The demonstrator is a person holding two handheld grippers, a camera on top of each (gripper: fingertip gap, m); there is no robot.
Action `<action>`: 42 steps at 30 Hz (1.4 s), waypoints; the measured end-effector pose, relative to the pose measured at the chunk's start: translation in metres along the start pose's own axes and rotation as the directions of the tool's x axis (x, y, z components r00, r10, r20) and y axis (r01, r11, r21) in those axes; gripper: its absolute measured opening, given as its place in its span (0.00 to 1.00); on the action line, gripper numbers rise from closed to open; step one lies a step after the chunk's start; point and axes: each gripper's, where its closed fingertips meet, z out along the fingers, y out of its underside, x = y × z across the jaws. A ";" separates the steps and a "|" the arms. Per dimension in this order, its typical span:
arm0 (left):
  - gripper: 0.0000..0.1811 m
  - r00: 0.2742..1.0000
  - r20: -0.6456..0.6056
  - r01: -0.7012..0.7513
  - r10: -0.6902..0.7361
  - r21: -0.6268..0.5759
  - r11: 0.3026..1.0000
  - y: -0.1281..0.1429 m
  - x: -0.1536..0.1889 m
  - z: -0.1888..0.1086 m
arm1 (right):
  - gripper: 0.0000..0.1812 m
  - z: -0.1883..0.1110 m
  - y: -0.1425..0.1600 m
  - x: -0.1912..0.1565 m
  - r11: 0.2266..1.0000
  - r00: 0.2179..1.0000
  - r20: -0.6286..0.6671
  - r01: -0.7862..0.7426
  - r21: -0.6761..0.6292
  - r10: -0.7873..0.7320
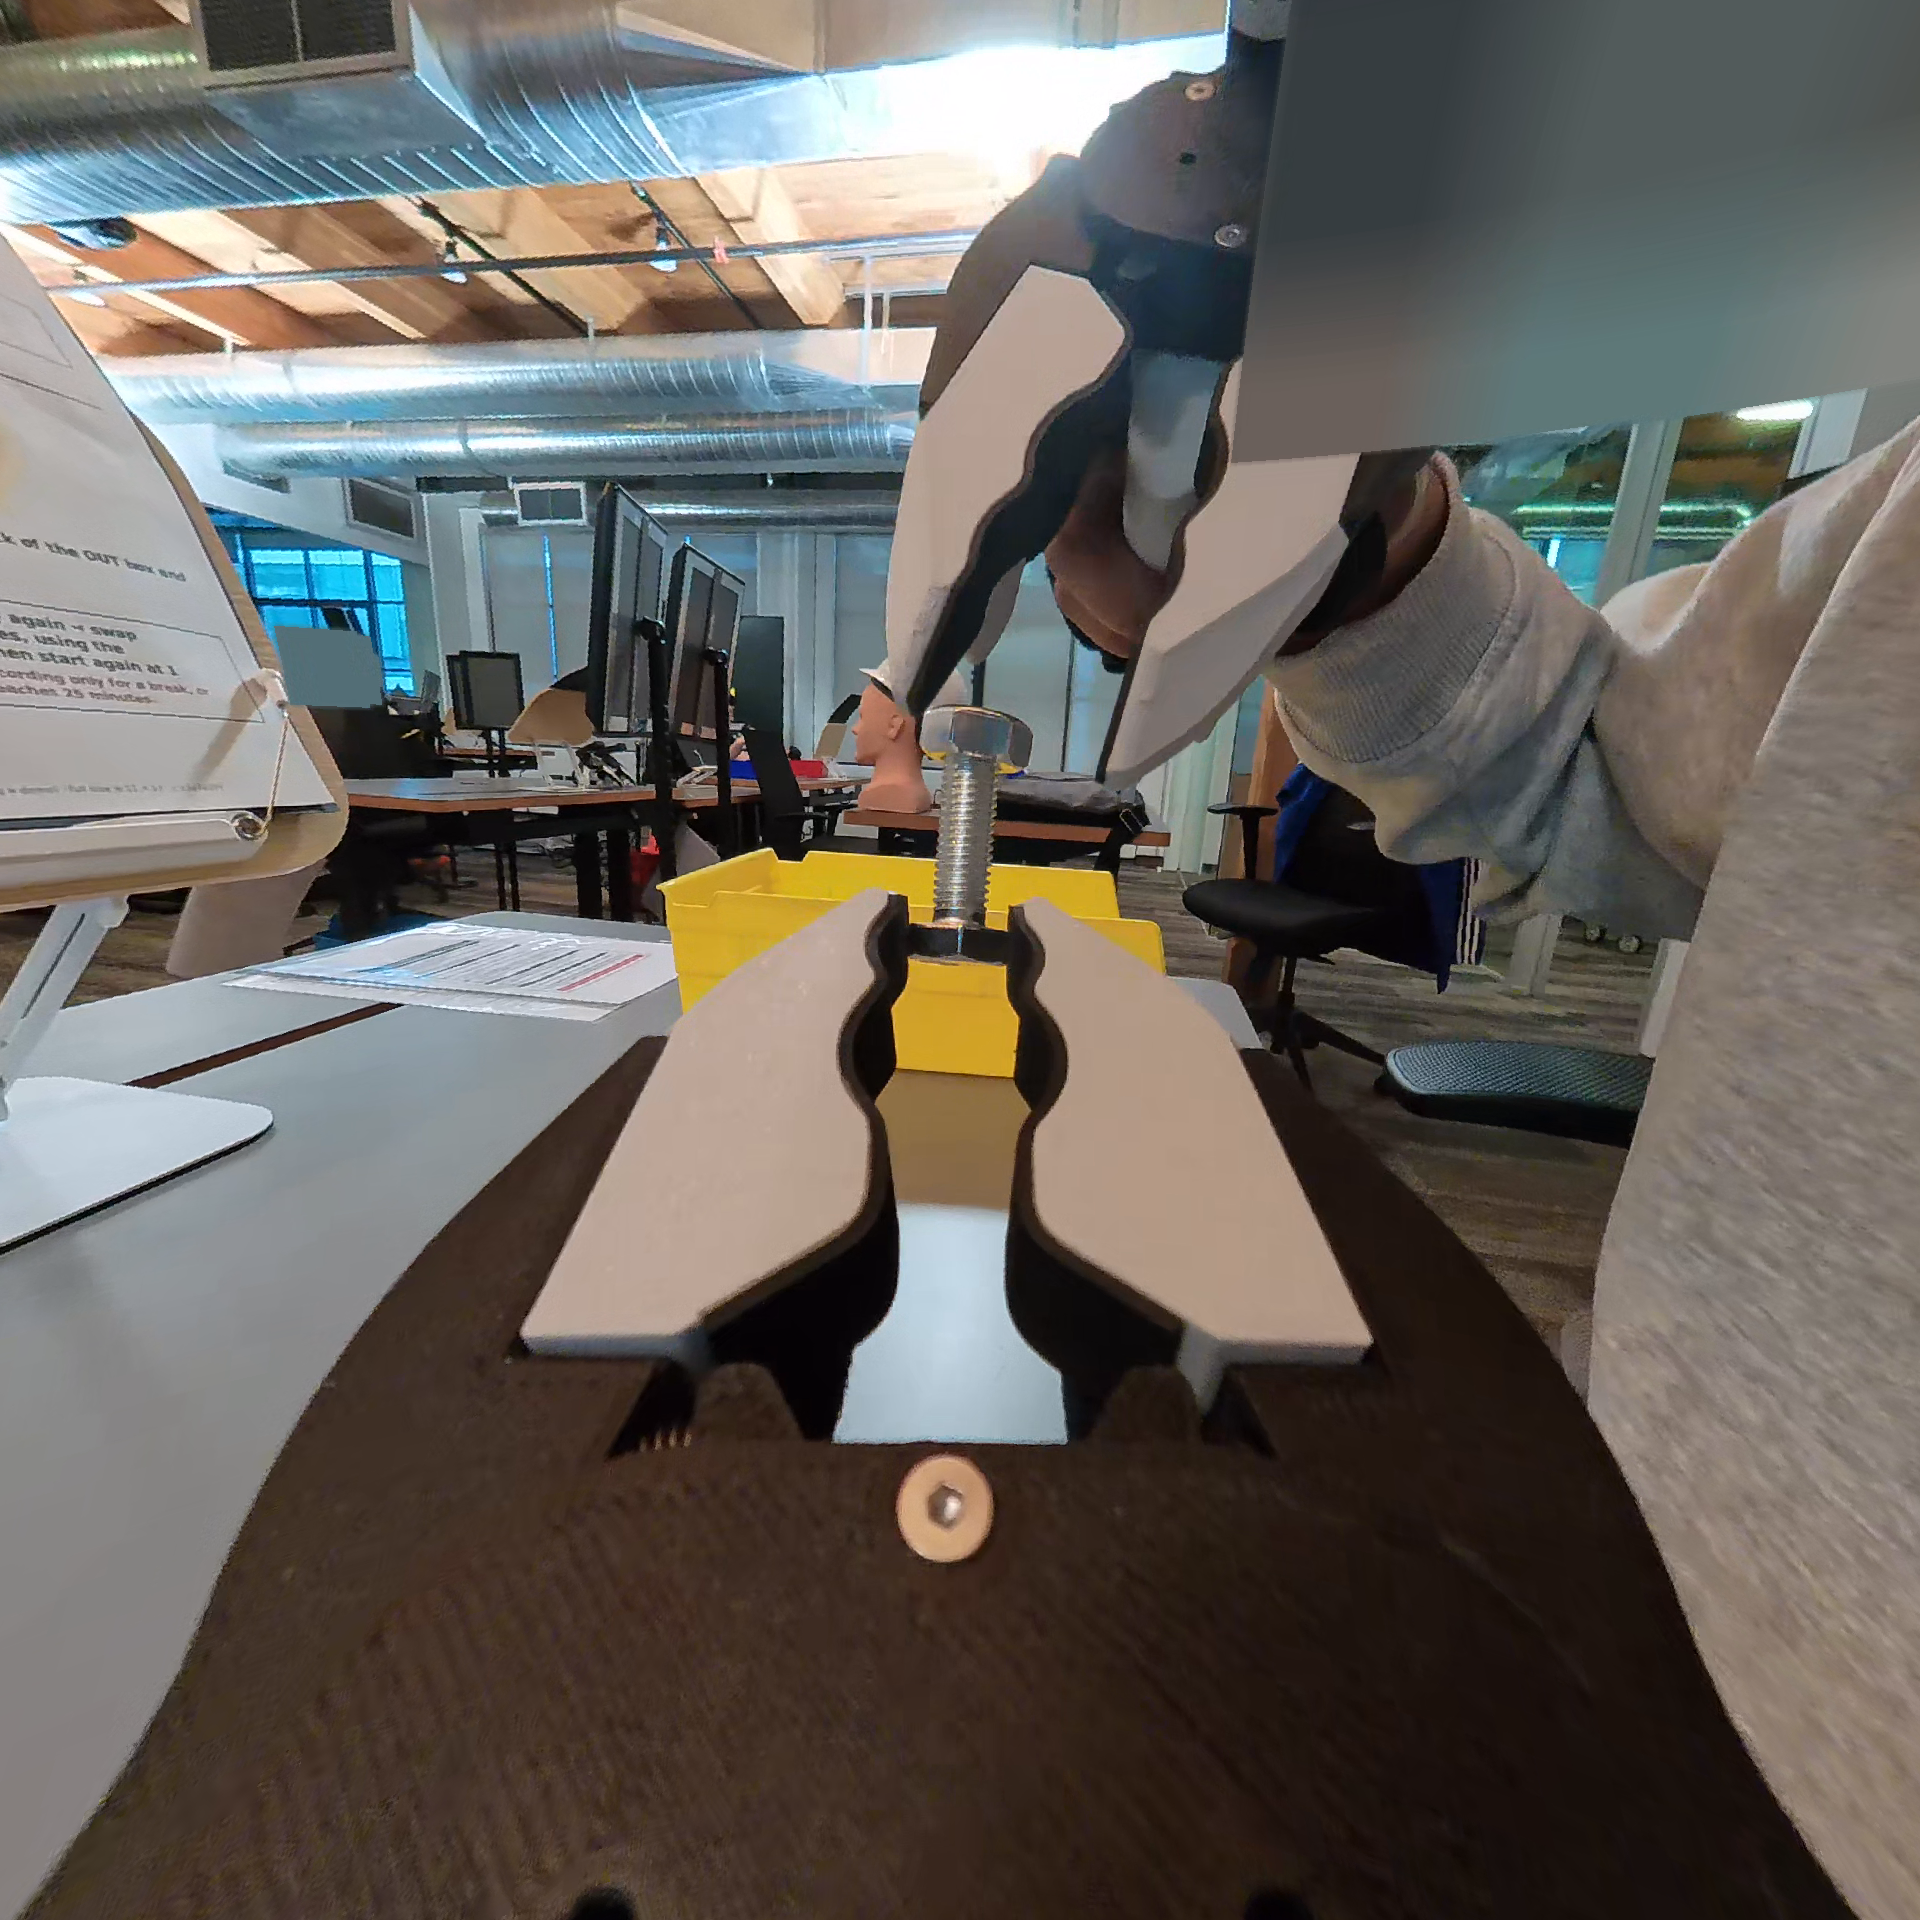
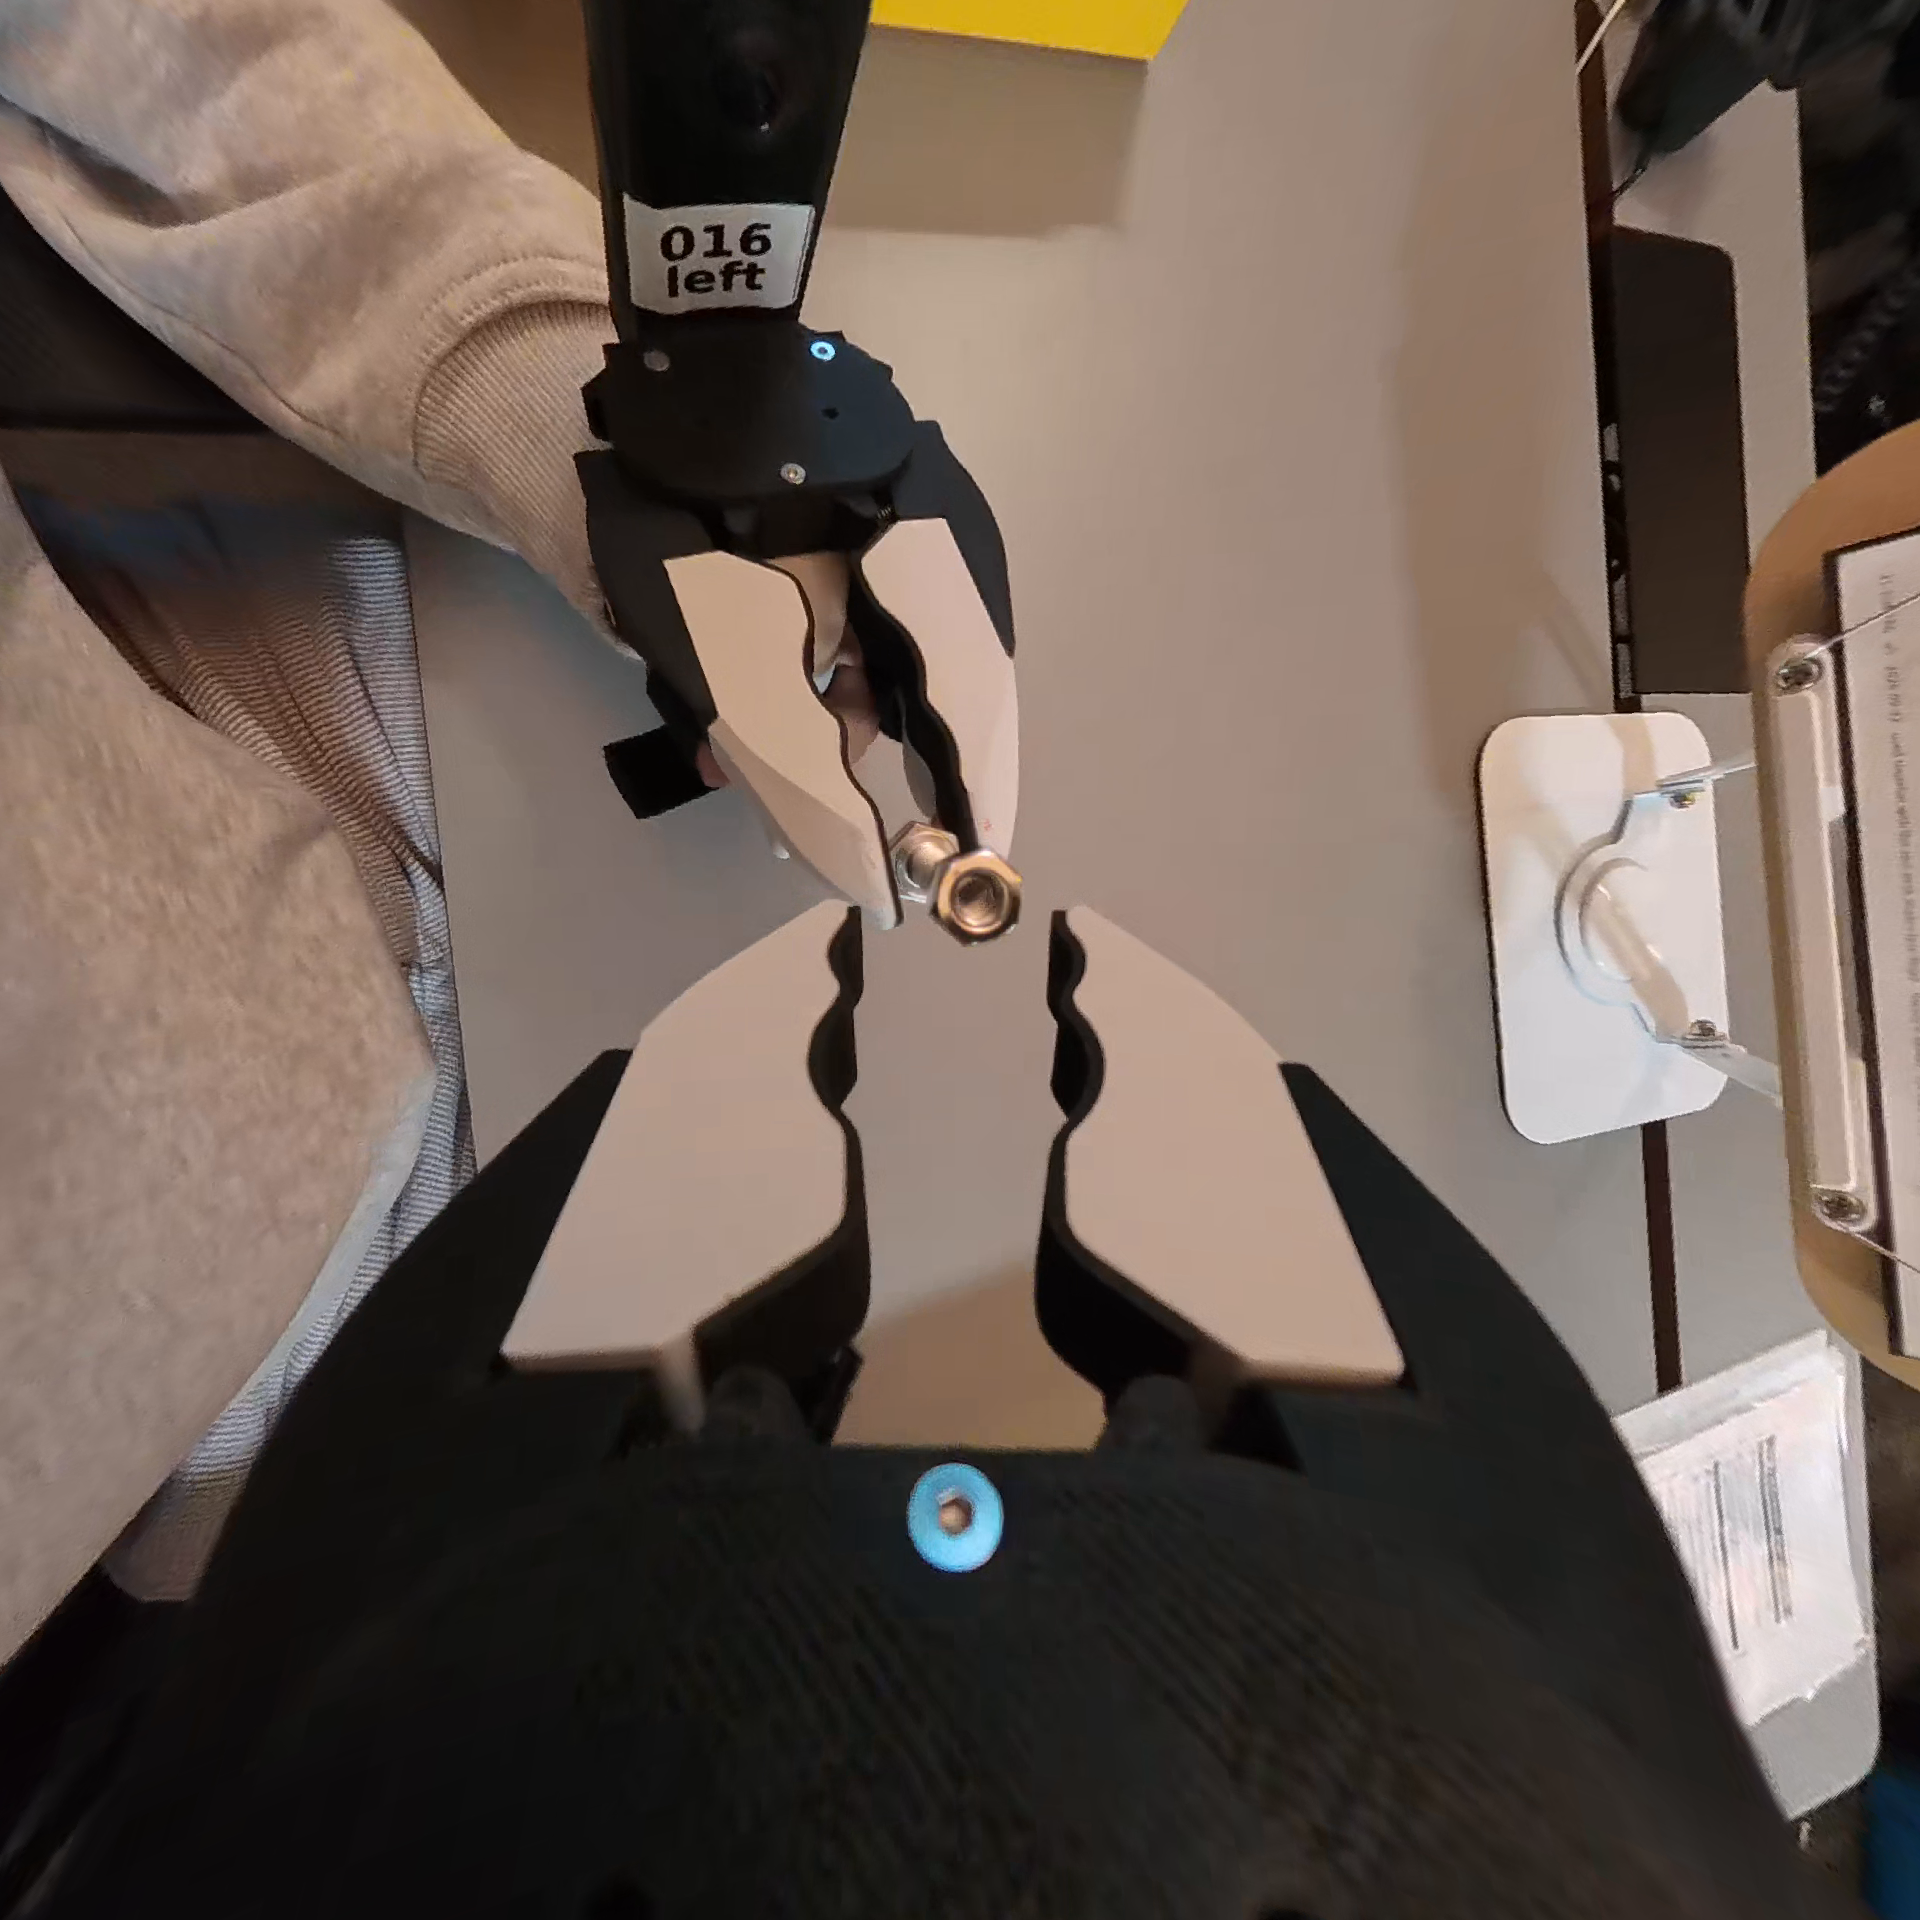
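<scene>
A silver hex bolt (image 1: 966, 821) stands upright with its head up, and a nut (image 1: 958, 940) sits on its lower end. My left gripper (image 1: 958, 928) is shut on the nut and holds the bolt above the grey table (image 1: 312, 1143). My right gripper (image 1: 1013, 740) hangs above, open, with its fingertips on either side of the bolt head, close to it but apart. In the right wrist view I look down on the bolt head (image 2: 977, 894), just beyond my open right gripper (image 2: 954, 925). The left gripper (image 2: 928, 868) grips the nut (image 2: 912, 857).
A yellow bin (image 1: 790, 925) stands on the table behind the bolt and shows at the top edge of the right wrist view (image 2: 1029, 26). A document stand with a white base (image 1: 104, 1143) (image 2: 1600, 935) and papers (image 1: 468, 966) lie to one side. An office chair (image 1: 1278, 914) stands beyond the table.
</scene>
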 end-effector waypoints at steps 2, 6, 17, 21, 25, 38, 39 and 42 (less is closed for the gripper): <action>0.10 1.000 -0.004 -0.004 0.004 -0.003 1.000 0.000 0.001 0.000 | 0.19 0.003 0.000 -0.001 1.000 1.000 -0.001 0.010 -0.013 -0.010; 0.10 1.000 -0.014 -0.022 0.022 -0.014 1.000 0.002 0.005 0.002 | 0.18 0.004 0.000 -0.002 1.000 1.000 0.001 0.015 -0.018 -0.015; 0.10 0.999 -0.022 -0.030 0.030 -0.019 0.999 0.003 0.007 0.002 | 0.10 0.001 0.003 -0.003 1.000 1.000 -0.012 0.006 0.022 -0.006; 0.10 1.000 -0.021 -0.009 0.009 -0.007 1.000 0.001 0.005 0.002 | 0.10 -0.005 0.004 0.000 0.995 0.999 -0.028 -0.037 0.094 0.040; 0.10 0.999 -0.015 0.031 -0.031 0.005 1.000 0.000 0.001 0.000 | 0.10 -0.014 0.006 0.007 0.971 0.991 -0.032 -0.117 0.210 0.127; 0.10 0.981 0.016 0.192 -0.194 0.070 0.979 -0.007 -0.021 -0.007 | 0.10 -0.023 0.071 -0.006 0.647 0.823 0.248 -0.558 0.519 0.511; 0.10 0.979 0.037 0.195 -0.198 0.079 0.978 -0.010 -0.025 -0.006 | 0.10 -0.019 0.081 -0.006 0.659 0.820 0.210 -0.557 0.506 0.532; 0.10 0.969 0.103 0.216 -0.225 0.089 0.972 -0.022 -0.035 0.004 | 0.10 -0.011 0.103 -0.012 0.695 0.832 0.108 -0.519 0.497 0.544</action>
